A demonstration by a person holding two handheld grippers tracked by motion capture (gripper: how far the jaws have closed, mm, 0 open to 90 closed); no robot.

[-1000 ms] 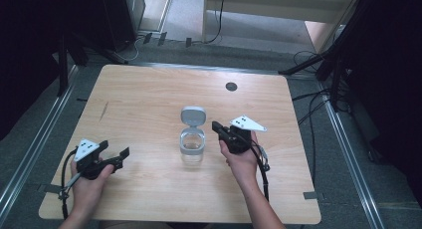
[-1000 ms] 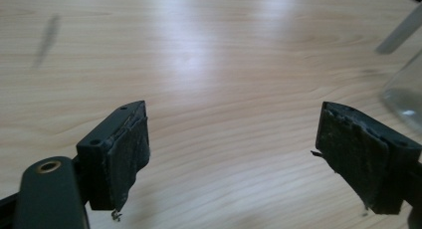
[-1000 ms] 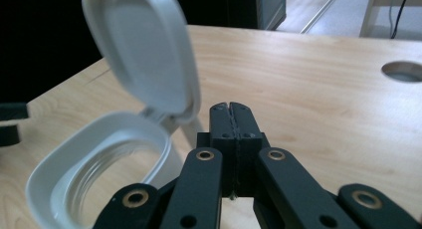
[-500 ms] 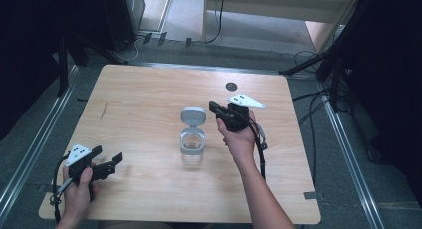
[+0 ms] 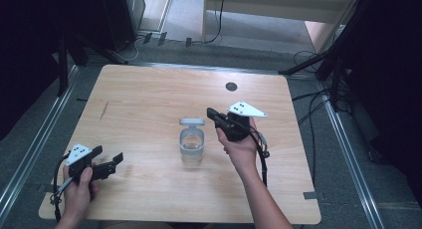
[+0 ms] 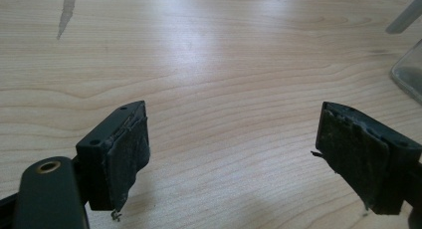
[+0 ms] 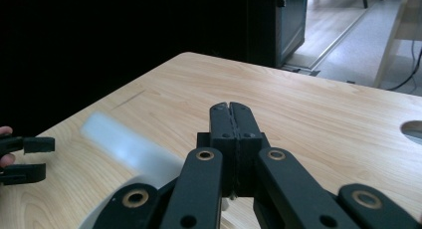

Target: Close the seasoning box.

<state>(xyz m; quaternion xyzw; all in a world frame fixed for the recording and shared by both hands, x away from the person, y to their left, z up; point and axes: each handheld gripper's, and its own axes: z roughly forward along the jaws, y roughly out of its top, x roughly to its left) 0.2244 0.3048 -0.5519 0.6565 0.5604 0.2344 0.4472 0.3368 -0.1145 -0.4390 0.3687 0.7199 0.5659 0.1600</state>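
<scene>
right claw [image 5: 211,112]: pinched fully together, nothing in it, sitting up and to the right of the jar, close but not touching
left claw [image 5: 108,158]: spread wide, empty, low over the near-left corner
jar [image 5: 191,145]: clear glass, upright mid table [image 5: 149,94], flip lid [image 5: 192,122] hanging open behind it

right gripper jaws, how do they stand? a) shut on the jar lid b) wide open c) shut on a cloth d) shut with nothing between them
d: in the right gripper view the right gripper has its two jaws pressed flat together, with nothing between them.
</scene>
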